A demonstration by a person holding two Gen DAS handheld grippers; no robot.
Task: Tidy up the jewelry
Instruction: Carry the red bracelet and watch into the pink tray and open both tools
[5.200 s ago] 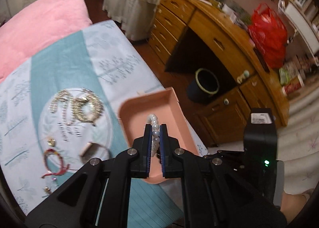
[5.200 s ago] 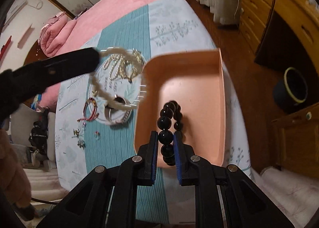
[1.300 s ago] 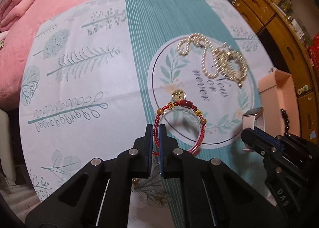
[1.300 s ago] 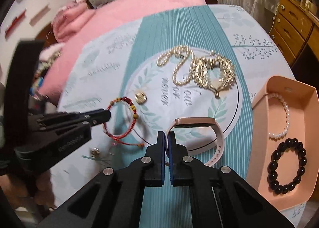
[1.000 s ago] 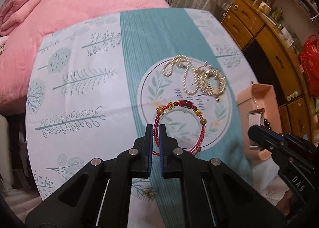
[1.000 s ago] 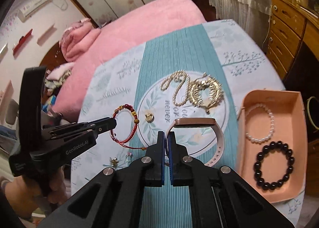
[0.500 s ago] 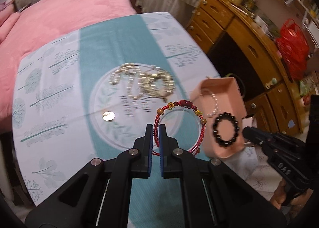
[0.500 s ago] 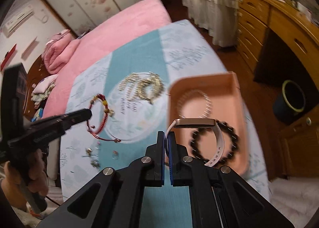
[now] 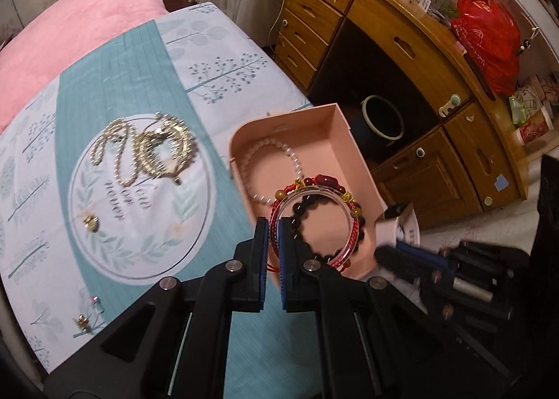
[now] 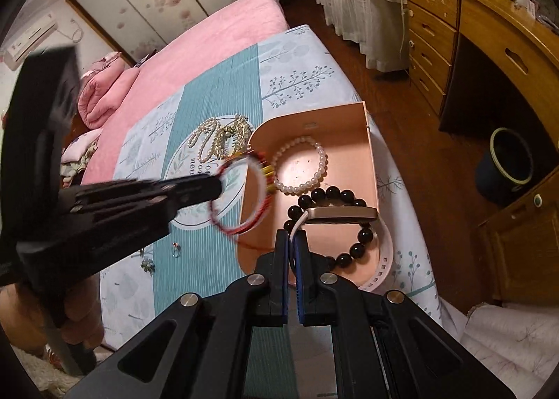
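Note:
My left gripper (image 9: 274, 224) is shut on a red cord bracelet (image 9: 316, 221) and holds it above the near end of the pink tray (image 9: 344, 140). In the right wrist view the same bracelet (image 10: 241, 194) hangs blurred at the tray's (image 10: 370, 154) left wall. My right gripper (image 10: 292, 236) is shut on the strap of a pink wristband (image 10: 344, 214), held over the tray's near right corner. Inside the tray lie a white pearl bracelet (image 10: 304, 168) and a black bead bracelet (image 10: 335, 196).
A pile of pearl and gold necklaces (image 9: 146, 151) lies on the round print of the cloth, with a small gold piece (image 9: 90, 222) nearer. Tiny earrings (image 9: 84, 320) sit near the cloth's front edge. A wooden desk (image 9: 401, 32) and a dark bin (image 9: 380, 119) stand beyond the bed.
Both grippers have swung sideways from over the cloth's round print to above the pink tray, each carrying its piece. The red bracelet and the wristband now hang over the tray.

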